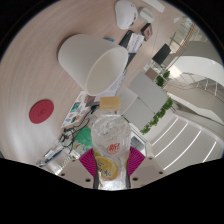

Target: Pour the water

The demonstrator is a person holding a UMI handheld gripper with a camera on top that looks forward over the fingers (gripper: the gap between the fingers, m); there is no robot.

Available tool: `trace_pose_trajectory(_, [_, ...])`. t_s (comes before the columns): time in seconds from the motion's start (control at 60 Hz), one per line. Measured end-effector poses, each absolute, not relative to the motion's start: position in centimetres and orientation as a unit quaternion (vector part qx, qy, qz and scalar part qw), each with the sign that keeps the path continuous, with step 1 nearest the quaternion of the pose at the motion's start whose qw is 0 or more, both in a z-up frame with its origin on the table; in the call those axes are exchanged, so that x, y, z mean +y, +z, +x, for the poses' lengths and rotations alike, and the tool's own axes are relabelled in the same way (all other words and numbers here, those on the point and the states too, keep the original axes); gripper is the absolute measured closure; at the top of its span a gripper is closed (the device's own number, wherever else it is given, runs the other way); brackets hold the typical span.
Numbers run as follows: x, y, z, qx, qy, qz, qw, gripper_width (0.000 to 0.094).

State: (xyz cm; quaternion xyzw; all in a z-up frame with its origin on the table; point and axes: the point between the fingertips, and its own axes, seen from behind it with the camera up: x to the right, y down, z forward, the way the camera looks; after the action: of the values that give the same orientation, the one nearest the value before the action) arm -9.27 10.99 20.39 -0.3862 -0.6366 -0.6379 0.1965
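Note:
A clear plastic bottle [108, 140] with a red logo and a lemon-slice label sits between my gripper's [110, 158] fingers. Both pink pads [88, 160] press on its sides, so the gripper is shut on it. The bottle's upper end points forward toward a white cup [94, 62] that stands just beyond it on a pale round table [35, 70]. The whole scene looks tilted in the gripper view. I cannot see the bottle's mouth clearly, and no water stream shows.
A red round coaster [41, 110] lies on the table to the left. Small cluttered items [73, 127] sit near the left finger. A person [133, 28] stands beyond the cup. Green plants [156, 112] and white curved railings [190, 95] are to the right.

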Motion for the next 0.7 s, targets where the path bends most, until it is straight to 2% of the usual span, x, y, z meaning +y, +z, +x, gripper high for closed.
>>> trace_pose_trajectory(0.183, [11.5,19.9,-10.4,-0.659,-0.640,-0.361,0.163,0.0580])
trace_pose_trajectory(0.25, [11.7,19.6,-10.6,-0.661,-0.635,-0.364,0.167,0.0579])
trace_pose_trajectory(0.3, [11.9,19.8,-11.1,-0.656,-0.625,-0.379,0.188,0.0596])
trace_pose_trajectory(0.367, [12.4,21.2,-11.1,-0.610,-0.603,-0.444,0.258,0.0581])
trace_pose_trajectory(0.467, [12.6,25.2,-11.2,-0.462,-0.500,-0.589,0.436,0.0566])
trace_pose_trajectory(0.483, [11.3,25.8,-11.3,-0.417,-0.486,-0.603,0.476,0.0568])
trace_pose_trajectory(0.517, [12.3,27.6,-10.9,-0.369,-0.432,-0.635,0.523,0.0573])
trace_pose_trajectory(0.583, [11.8,29.0,-10.1,-0.266,-0.316,-0.680,0.606,0.0506])
trace_pose_trajectory(0.6, [9.9,29.0,-9.8,-0.221,-0.289,-0.678,0.639,0.0494])
trace_pose_trajectory(0.65, [11.2,28.3,-10.4,-0.198,-0.173,-0.699,0.665,0.0459])
trace_pose_trajectory(0.683, [9.2,26.9,-10.8,-0.161,-0.113,-0.691,0.696,0.0438])
trace_pose_trajectory(0.7, [10.6,27.0,-11.1,-0.162,-0.088,-0.700,0.690,0.0440])
